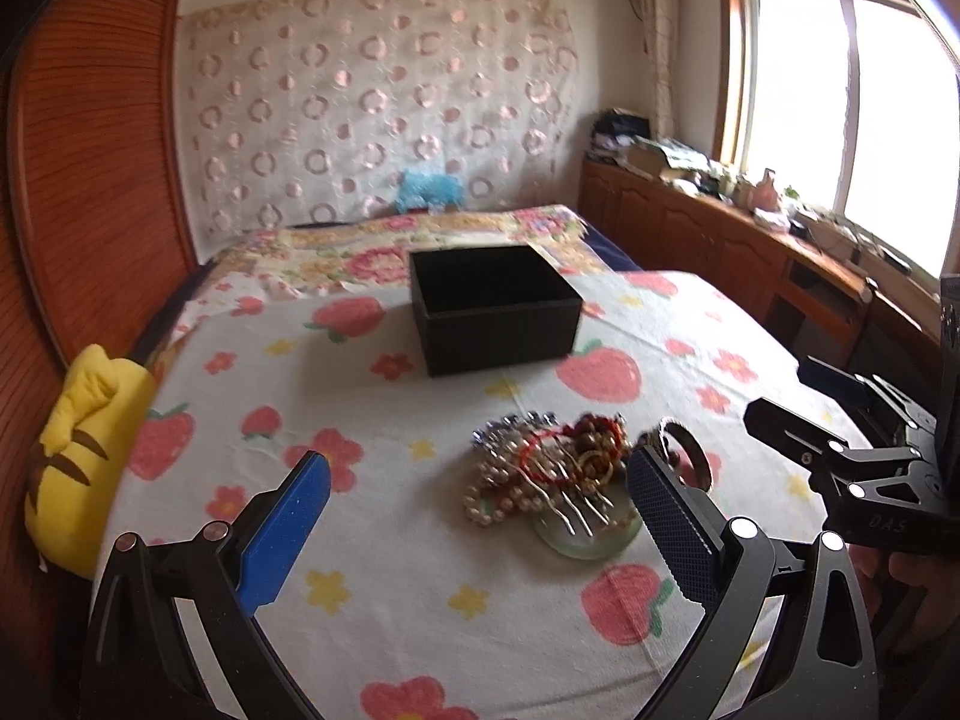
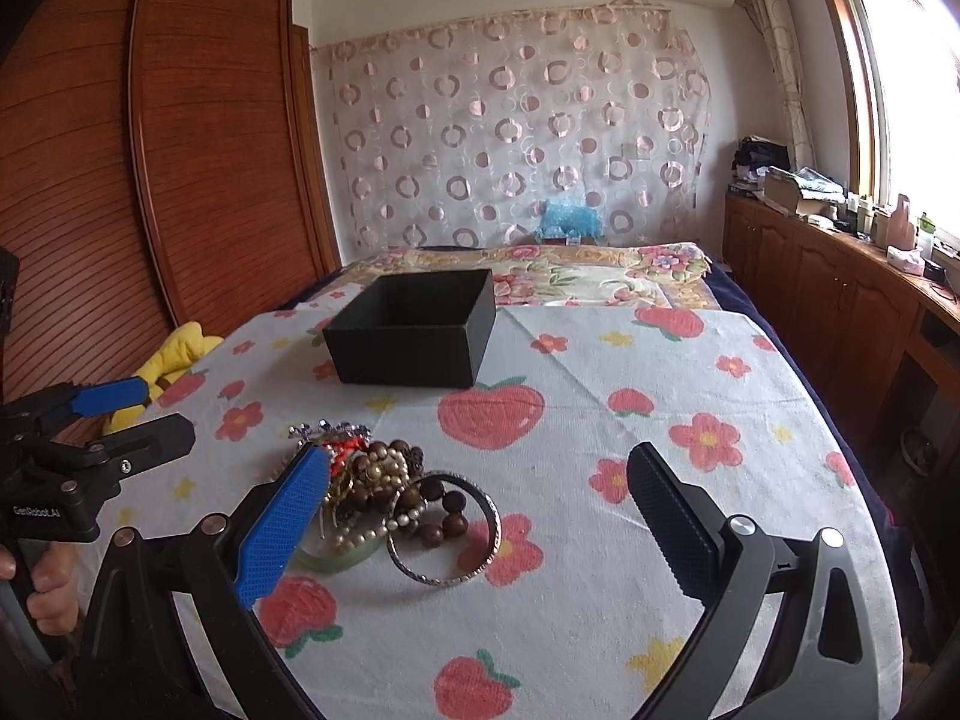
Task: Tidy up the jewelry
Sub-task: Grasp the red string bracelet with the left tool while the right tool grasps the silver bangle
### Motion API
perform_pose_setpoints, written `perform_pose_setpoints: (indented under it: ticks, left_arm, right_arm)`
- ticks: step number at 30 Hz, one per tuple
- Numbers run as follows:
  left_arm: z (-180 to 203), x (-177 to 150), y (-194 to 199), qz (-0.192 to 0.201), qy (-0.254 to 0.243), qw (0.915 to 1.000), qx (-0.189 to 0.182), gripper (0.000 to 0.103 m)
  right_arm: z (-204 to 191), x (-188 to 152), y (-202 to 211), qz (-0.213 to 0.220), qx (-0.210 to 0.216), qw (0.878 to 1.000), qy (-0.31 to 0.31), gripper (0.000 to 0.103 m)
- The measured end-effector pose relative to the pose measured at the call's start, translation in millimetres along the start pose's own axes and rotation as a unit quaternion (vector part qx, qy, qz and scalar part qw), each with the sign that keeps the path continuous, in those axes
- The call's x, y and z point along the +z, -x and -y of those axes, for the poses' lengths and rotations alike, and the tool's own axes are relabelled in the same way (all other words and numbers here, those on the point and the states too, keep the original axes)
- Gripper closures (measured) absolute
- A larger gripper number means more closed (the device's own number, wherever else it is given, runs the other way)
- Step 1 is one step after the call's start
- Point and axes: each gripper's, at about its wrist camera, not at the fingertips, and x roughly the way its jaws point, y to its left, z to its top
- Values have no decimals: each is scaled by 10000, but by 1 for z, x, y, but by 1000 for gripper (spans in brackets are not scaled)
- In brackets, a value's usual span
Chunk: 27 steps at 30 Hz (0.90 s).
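A tangled heap of jewelry [image 1: 552,468] lies on the flowered cloth: pearl strands, red and brown beads, a metal hair comb, a pale green bangle. In the right wrist view the heap [image 2: 384,492] also shows a silver bangle [image 2: 447,531]. An open black box [image 1: 492,306] stands behind it, also in the right wrist view [image 2: 414,330]. My left gripper [image 1: 480,510] is open and empty, just short of the heap. My right gripper [image 2: 480,510] is open and empty, its left finger beside the heap.
A yellow plush toy [image 1: 84,450] lies at the cloth's left edge. A wooden wardrobe [image 2: 150,138] stands on the left, and low cabinets [image 2: 828,294] with clutter run under the window on the right. A bed with a floral cover [image 2: 540,276] lies behind the box.
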Motion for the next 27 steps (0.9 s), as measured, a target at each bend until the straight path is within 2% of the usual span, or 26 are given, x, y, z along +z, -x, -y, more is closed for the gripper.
perform_pose_setpoints:
  ticks: [6, 10, 15, 17, 23, 25, 27]
  left_arm:
    - [10, -6, -19, -223, -155, 9992, -308, 9]
    - [17, -8, -26, -352, -240, 9977, -524, 23]
    - [25, -7, -41, -546, -312, 9948, -802, 30]
    - [28, -5, -50, -706, -338, 9919, -998, 35]
    - [34, -1, -66, -822, -404, 9900, -1076, 57]
    - [35, 1, -70, -833, -437, 9896, -1085, 69]
    - [37, 3, -72, -860, -498, 9882, -1161, 73]
  right_arm:
    - [9, -11, -8, -230, -12, 9997, 51, 11]
    - [14, -15, -9, -285, -69, 9996, 30, 11]
    - [17, -21, -12, -394, -69, 9992, 36, 11]
    - [16, -23, -13, -437, -42, 9990, 70, 11]
    - [14, -26, -17, -559, 19, 9983, 163, 11]
    - [13, -26, -19, -598, 27, 9980, 192, 11]
    - [13, -27, -21, -637, 49, 9977, 209, 10]
